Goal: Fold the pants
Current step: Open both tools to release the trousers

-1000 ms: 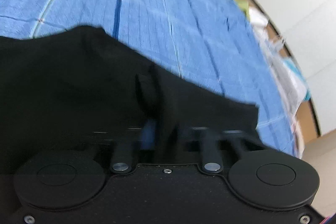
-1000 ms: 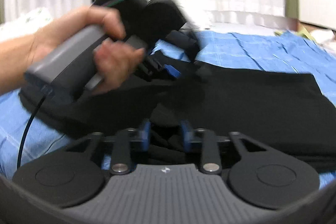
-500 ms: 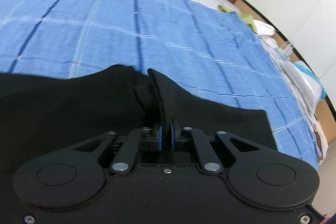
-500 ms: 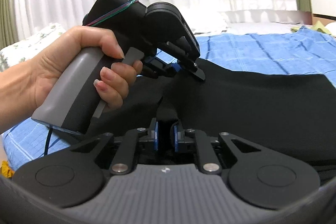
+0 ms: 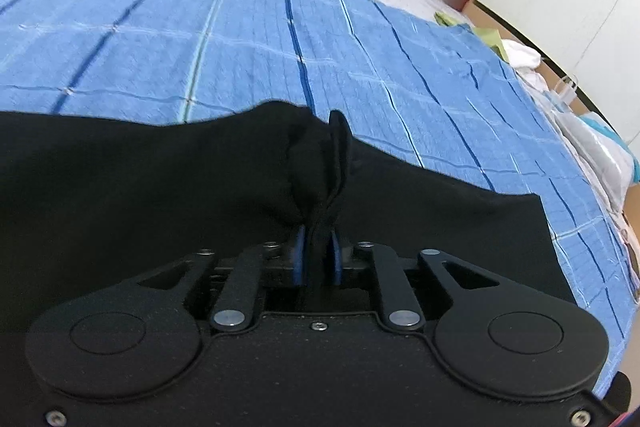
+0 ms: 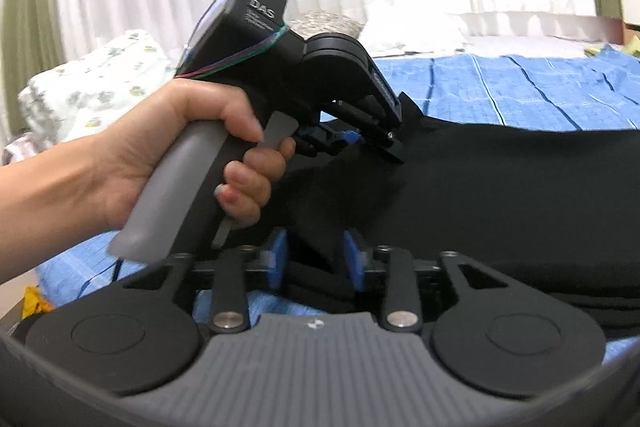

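Left gripper (image 5: 317,259) jaws easing apart with a pinched ridge of black pants (image 5: 140,187) between the pads, right gripper (image 6: 316,261) jaws opening wide around loose pants fabric, pants spread flat on blue blanket (image 5: 240,39), hand (image 6: 160,155) gripping the left handle

Right gripper (image 6: 316,259) opening over black pants (image 6: 500,195), left gripper (image 6: 352,137) beyond
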Tool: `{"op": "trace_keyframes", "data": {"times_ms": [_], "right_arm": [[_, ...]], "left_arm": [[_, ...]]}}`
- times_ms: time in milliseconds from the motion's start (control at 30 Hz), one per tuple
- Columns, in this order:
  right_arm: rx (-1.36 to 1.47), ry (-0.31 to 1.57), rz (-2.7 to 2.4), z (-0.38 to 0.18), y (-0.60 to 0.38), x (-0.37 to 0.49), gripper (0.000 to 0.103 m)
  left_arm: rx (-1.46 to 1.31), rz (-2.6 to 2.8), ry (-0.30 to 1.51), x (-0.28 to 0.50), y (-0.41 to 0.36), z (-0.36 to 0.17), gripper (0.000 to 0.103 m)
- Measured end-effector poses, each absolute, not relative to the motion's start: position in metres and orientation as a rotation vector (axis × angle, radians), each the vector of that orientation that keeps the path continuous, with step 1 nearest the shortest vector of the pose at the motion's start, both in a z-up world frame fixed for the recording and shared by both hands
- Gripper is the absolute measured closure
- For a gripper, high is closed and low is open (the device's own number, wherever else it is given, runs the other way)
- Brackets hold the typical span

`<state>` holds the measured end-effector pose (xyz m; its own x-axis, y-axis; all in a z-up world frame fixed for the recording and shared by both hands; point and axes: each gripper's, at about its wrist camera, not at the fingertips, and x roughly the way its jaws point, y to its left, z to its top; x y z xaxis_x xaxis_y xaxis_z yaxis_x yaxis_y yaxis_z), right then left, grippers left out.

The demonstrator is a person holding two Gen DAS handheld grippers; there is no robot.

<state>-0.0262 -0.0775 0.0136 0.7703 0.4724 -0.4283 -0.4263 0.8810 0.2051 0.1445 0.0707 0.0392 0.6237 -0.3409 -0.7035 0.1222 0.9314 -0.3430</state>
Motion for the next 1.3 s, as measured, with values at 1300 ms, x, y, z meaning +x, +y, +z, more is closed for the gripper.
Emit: {"op": "trace_keyframes", "data": {"times_ms": [1300], "right_arm": [[0.076, 0.394, 0.046, 0.006, -0.220, -0.071, 0.016]], "left_arm": [[-0.142, -0.166, 0.594, -0.025, 0.031, 0.042, 0.061]]}}
